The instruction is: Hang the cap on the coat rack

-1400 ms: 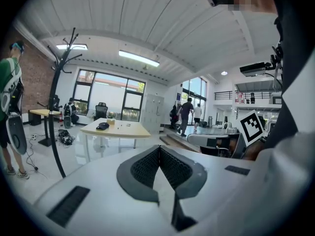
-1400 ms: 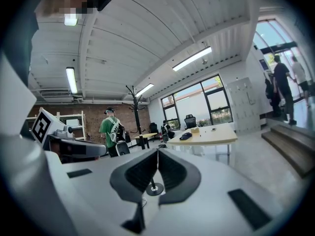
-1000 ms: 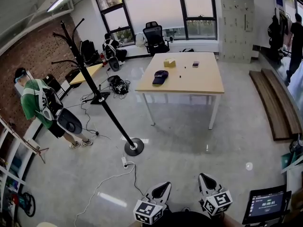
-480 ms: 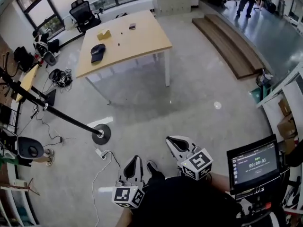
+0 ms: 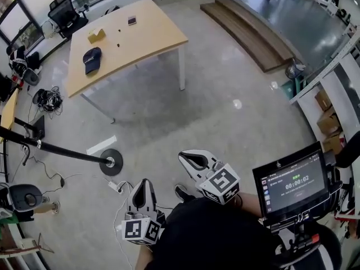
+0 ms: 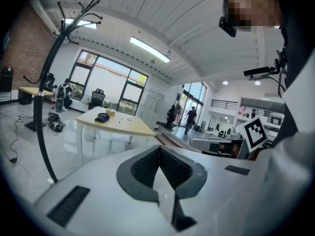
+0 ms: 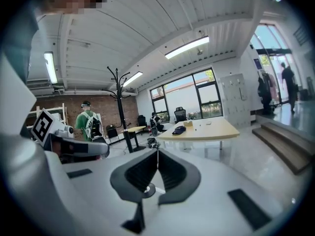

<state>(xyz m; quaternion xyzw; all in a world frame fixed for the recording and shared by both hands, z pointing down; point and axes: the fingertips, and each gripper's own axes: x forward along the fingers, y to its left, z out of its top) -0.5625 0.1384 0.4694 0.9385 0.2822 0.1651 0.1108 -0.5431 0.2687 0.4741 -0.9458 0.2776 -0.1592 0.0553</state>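
Observation:
A dark blue cap (image 5: 91,59) lies on the left part of a light wooden table (image 5: 147,34), far ahead of me. The black coat rack (image 5: 62,150) stands on the floor left of the table, its round base (image 5: 111,162) nearest to me. My left gripper (image 5: 142,187) and right gripper (image 5: 191,159) are held close to my body, both shut and empty, well short of table and rack. The left gripper view shows the shut left gripper (image 6: 158,149), the cap (image 6: 102,117) and the rack (image 6: 43,122). In the right gripper view, past the right gripper (image 7: 157,154), are the cap (image 7: 179,130) and the rack (image 7: 119,98).
A yellow box (image 5: 97,35) and a small phone (image 5: 131,21) also lie on the table. Cables (image 5: 48,99) trail over the floor at left. Wooden steps (image 5: 247,32) run at the back right. A tablet screen (image 5: 295,181) stands at my right. A person in green (image 7: 88,124) stands near the rack.
The head view has swung, so table, cap and rack have slid towards the upper left. Both grippers sit higher in the frame, still shut and empty.

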